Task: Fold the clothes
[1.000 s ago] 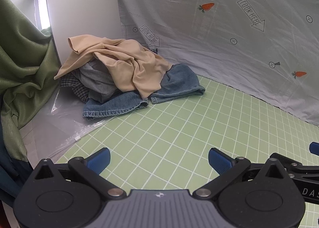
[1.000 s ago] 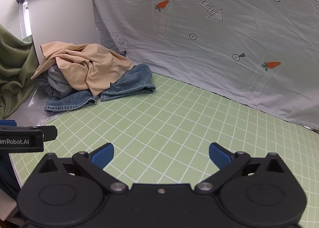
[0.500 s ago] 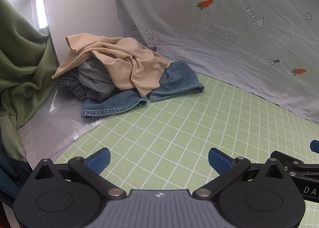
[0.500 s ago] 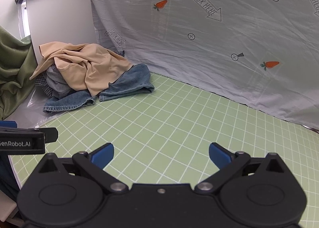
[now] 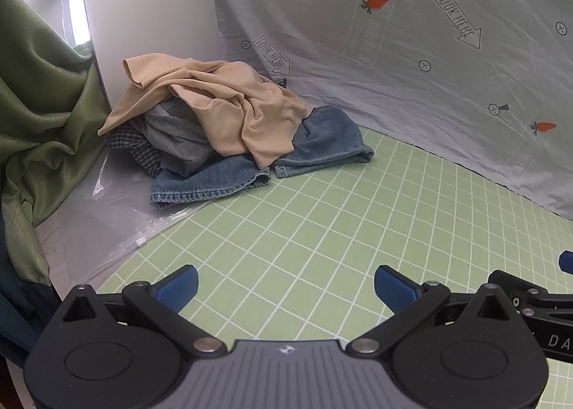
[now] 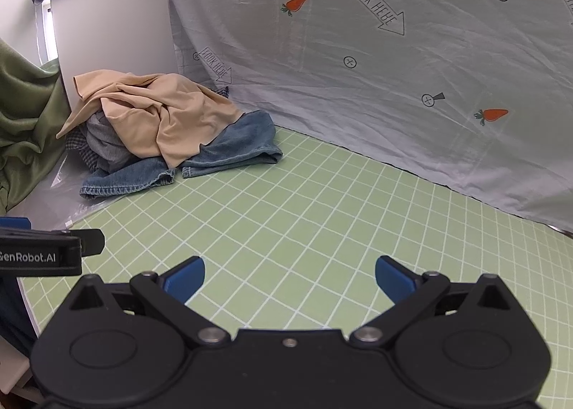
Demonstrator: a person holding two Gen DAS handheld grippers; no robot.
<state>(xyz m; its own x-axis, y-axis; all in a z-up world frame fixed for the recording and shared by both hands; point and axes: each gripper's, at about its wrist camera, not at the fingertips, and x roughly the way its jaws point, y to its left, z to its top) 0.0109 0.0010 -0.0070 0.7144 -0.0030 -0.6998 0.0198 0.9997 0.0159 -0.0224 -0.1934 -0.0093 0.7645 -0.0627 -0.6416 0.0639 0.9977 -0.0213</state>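
**A:** So where's the laundry sitting? Any basket or bin?

**B:** It's just a loose heap of crumpled clothes [image 5: 222, 130], dumped straight on the bench, at the far-left corner of the pale green cutting mat with the white grid [image 5: 322, 230]. On top is a beige, soft-looking top [image 5: 229, 105]. Under it there's a grey garment [image 5: 172, 137] and a bit of dark checked fabric [image 5: 139, 155]. At the bottom are blue denim jeans [image 5: 322, 144], with the two leg hems poking out onto the mat edge. Part of the heap rests on a clear plastic sheet [image 5: 89, 223] left of the mat.

**A:** And the tongs?

**B:** Both are spread wide with nothing between the blue pads. The left tongs [image 5: 284, 285] hover over the near side of the mat, well apart from the heap. The right tongs [image 6: 288, 276] are also over the near side of the mat, just to the right of the left ones, which you can see side-on at the left edge of the right wrist view [image 6: 46, 255].

**A:** Anything around it?

**B:** Behind the mat hangs a light grey wrinkled sheet printed with carrots and "LOOK HERE" arrows [image 6: 394, 87]. Left of the heap is an olive green curtain [image 5: 39, 115], and behind the heap a plain white panel [image 5: 150, 11] with grey cloth draped over its top.
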